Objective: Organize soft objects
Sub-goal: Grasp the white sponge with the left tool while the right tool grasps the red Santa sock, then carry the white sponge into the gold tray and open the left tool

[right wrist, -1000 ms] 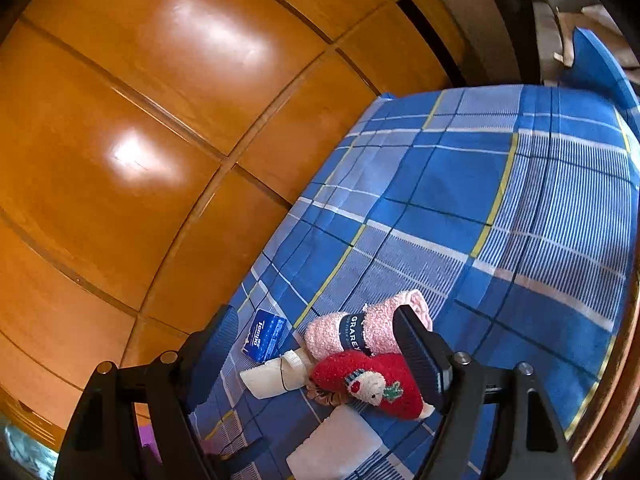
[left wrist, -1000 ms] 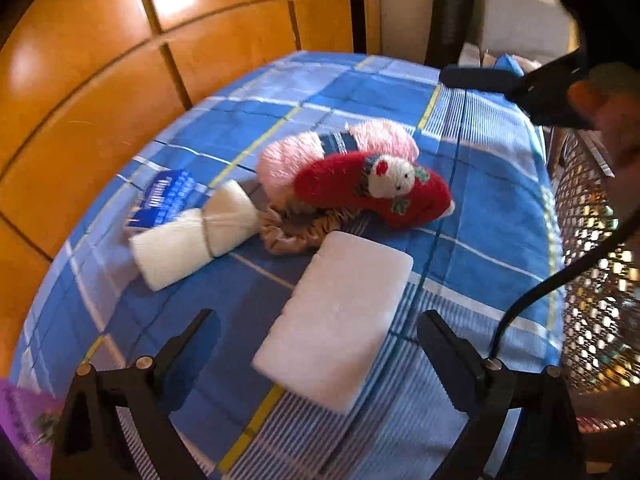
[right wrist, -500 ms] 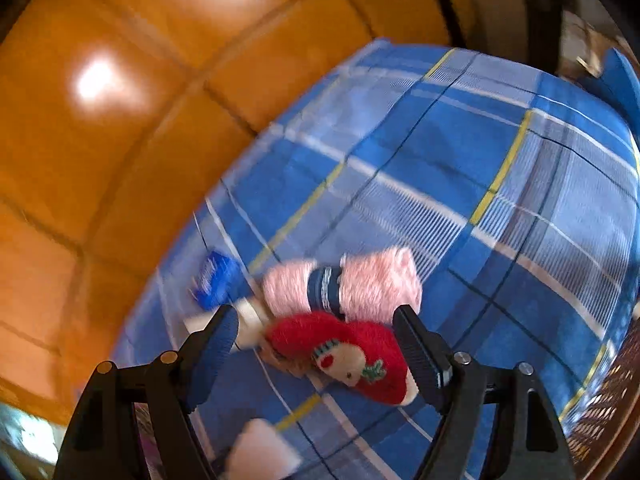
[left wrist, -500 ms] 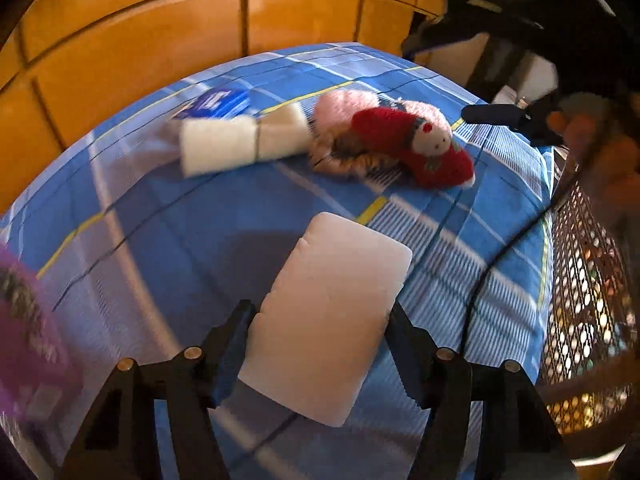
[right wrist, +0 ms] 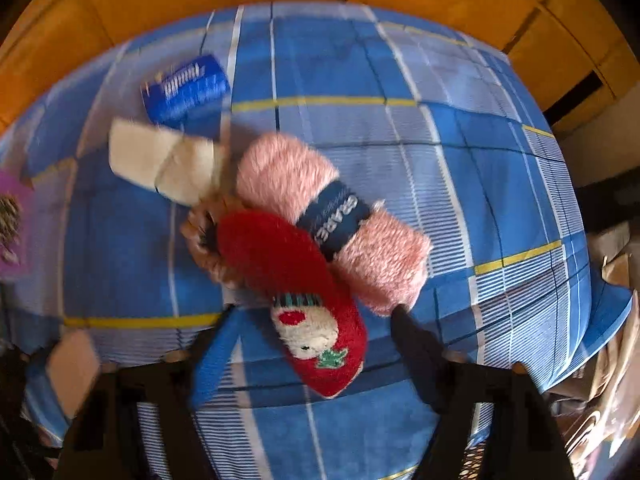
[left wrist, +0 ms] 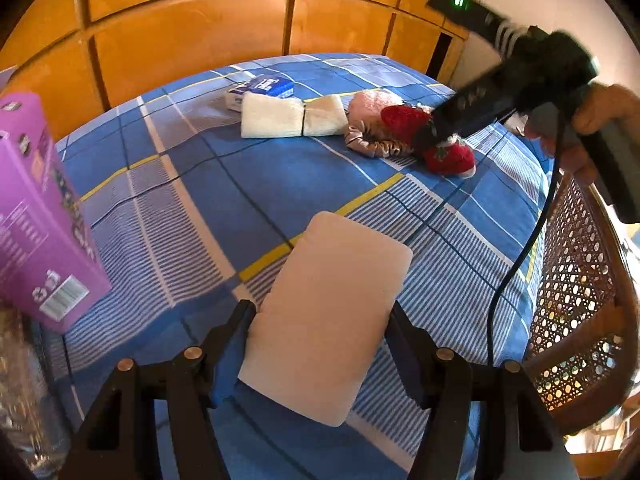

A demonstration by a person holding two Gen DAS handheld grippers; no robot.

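Left gripper (left wrist: 320, 320): I have it pinching the white sponge block (left wrist: 328, 312), one pad pressed on each long side, low centre of the left wrist view.
Right gripper (right wrist: 316, 336): I see its jaws have just been closing around the red plush sock (right wrist: 292, 280); the sock's lower end lies between the fingers, but blur hides whether the pads press it, so I cannot tell.
Red plush sock: lower centre of the right view, overlapping the pink fuzzy roll (right wrist: 332, 220).
Striped scrunchie (right wrist: 208, 248): tucked under the sock's upper end.
White rolled towel (right wrist: 168, 164): upper left, touching the pile.
Blue tissue pack (right wrist: 184, 88): just above the towel.
Checked blue cloth (right wrist: 400, 80): beneath everything.
Purple box (left wrist: 36, 216): left edge of the left view.
Wicker chair (left wrist: 580, 300): right edge there.
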